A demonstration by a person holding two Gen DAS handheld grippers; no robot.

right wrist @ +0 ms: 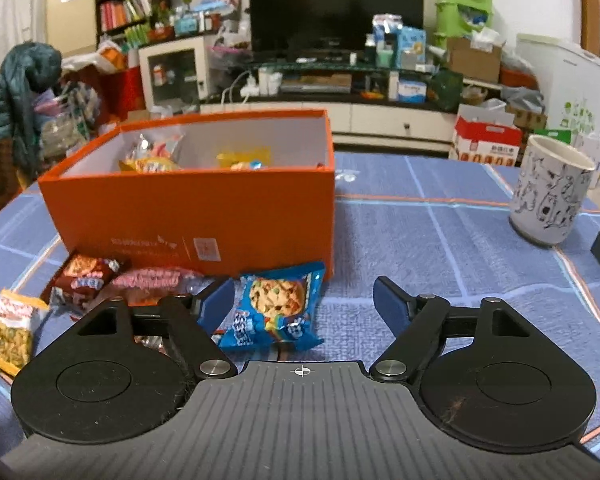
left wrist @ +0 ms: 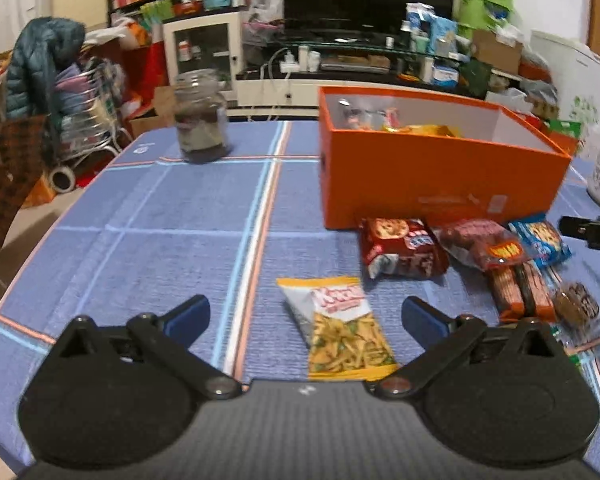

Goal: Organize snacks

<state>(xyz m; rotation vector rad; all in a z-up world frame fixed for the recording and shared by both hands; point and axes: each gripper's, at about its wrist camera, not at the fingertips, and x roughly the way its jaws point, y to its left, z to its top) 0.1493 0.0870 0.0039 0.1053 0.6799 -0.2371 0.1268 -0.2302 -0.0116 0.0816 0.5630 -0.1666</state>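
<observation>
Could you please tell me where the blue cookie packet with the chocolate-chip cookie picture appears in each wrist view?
Left wrist view: the blue cookie packet lies at the right side, at the right end of the snack row in front of the orange cardboard box.
Right wrist view: the packet lies at lower centre, between the open right gripper fingers, nearer the left one.
Shared landmark: the orange box, just behind the packet.

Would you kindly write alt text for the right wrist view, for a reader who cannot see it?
The right tongs stand open just above a blue cookie packet lying on a blue checked tablecloth, not gripping it. Behind it sits an open orange box already holding snacks, with more packets at its left front and a patterned cup to the right.
</observation>
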